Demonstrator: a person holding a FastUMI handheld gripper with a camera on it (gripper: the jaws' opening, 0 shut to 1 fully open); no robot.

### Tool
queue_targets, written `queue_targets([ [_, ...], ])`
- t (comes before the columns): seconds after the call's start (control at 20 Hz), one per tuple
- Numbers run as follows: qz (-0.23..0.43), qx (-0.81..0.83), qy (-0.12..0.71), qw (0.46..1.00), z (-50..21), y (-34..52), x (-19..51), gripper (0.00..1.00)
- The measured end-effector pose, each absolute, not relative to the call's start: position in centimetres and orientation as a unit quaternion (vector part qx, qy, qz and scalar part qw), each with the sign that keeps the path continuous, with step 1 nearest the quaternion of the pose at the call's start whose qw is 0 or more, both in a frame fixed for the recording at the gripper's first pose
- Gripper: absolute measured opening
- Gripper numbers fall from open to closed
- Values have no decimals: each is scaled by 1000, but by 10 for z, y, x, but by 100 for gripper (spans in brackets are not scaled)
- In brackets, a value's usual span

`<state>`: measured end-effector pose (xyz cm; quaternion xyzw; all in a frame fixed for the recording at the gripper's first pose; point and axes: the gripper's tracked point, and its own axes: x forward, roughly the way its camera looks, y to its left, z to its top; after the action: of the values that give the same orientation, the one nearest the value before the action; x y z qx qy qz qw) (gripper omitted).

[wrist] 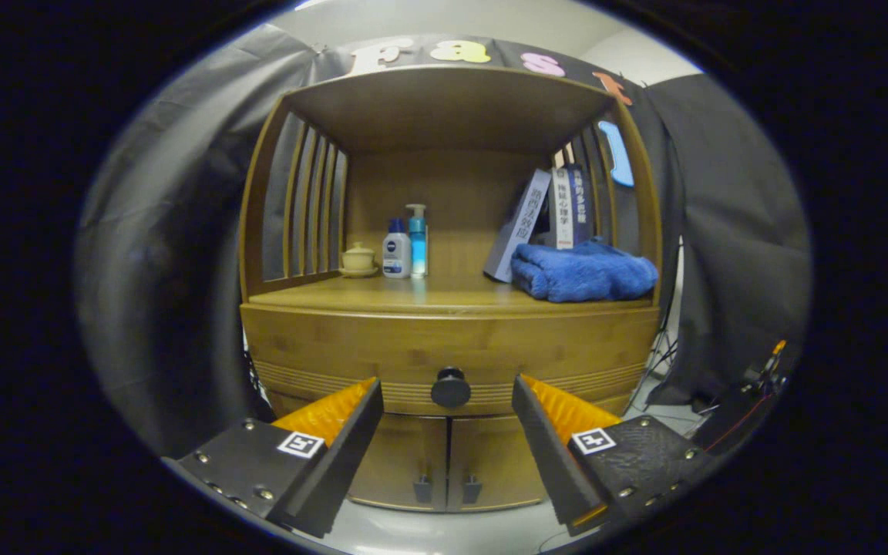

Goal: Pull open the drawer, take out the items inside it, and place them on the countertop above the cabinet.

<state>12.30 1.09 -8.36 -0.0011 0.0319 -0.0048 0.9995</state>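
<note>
— How does the gripper [448, 408] stand?

— Its fingers [351, 428] are spread wide, released, holding nothing and touching nothing. The round dark knob [451, 388] of the drawer [452, 351] sits in the gap between the two tips, a little beyond them, with free room on either side.

— And the drawer itself?

— Closed, its front flush with the wooden cabinet [450, 308]. What lies inside is hidden. Below the knob, farther down between the fingers, two lower doors [448, 462] meet, each with a small dark handle.

— The countertop?

— The countertop [444, 297] runs just above the drawer, beyond the fingertips. Past the left finger, at the back, stand a small lidded pot [358, 259], a blue-capped bottle [396, 249] and a pump bottle [417, 240]. Past the right finger lies a folded blue towel [583, 271] with books [548, 212] leaning behind it.

— Any open room?

— The middle and front of the countertop are bare, between the bottles and the towel. Slatted sides and a top board [448, 104] bound that space.
</note>
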Motion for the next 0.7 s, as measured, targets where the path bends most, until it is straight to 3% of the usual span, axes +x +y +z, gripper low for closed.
queue_targets([
  [0.2, -32, 9, 73, 997, -118, 4, 170, 100],
  [0.5, -7, 27, 5, 1000, -106, 17, 181, 100],
  [0.6, -27, 37, 14, 999, -113, 12, 184, 100],
  [0.7, -21, 49, 17, 998, -115, 12, 196, 61],
])
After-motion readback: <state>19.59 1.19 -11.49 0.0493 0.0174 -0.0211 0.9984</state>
